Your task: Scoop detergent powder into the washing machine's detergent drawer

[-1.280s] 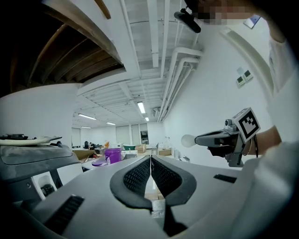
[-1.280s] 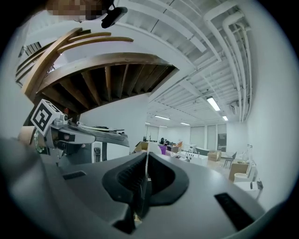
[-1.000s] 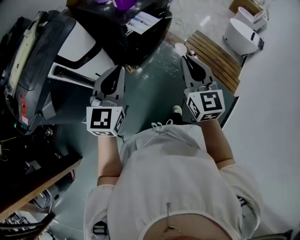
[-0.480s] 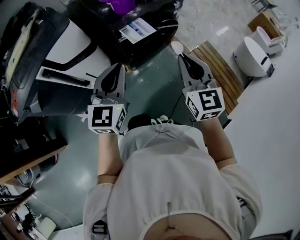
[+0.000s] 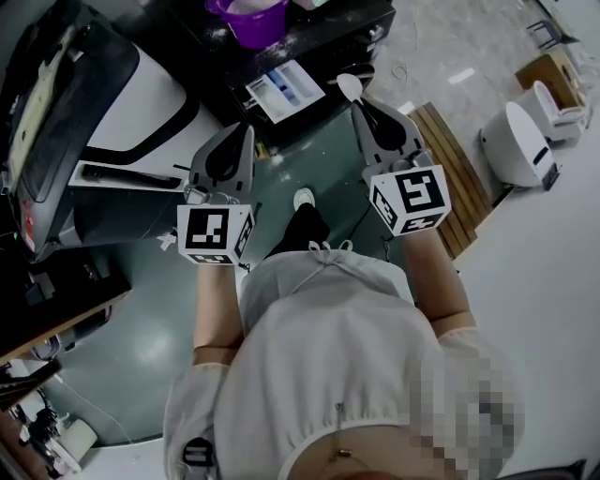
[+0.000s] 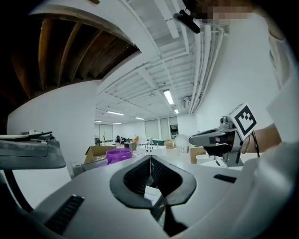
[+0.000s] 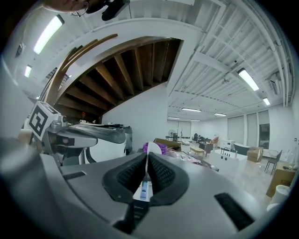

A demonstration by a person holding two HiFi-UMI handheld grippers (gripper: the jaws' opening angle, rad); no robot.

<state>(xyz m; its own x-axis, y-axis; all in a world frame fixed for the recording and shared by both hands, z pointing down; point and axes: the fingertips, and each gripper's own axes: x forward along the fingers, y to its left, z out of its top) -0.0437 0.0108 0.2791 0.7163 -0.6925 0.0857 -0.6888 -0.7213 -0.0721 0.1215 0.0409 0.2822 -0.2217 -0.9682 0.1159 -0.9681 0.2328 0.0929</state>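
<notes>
Head view: over open green floor (image 5: pixel 323 164), grey left gripper (image 5: pixel 246 133) is pressed together, empty; grey right gripper (image 5: pixel 362 105) is clamped on a white plastic scoop (image 5: pixel 349 86).

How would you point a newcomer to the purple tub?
Look at the black cabinet at the head view's top edge. The purple tub stands on it, just beyond the white-and-blue sheet; nothing else there is purple.

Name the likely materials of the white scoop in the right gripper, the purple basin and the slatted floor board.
White scoop: likely plastic; plain white and smooth, but too small to be sure.
Purple basin: likely plastic; uniform bright colour, smooth rim.
Slatted board: looks like bare wood; parallel brown planks with dark gaps, matte.
</notes>
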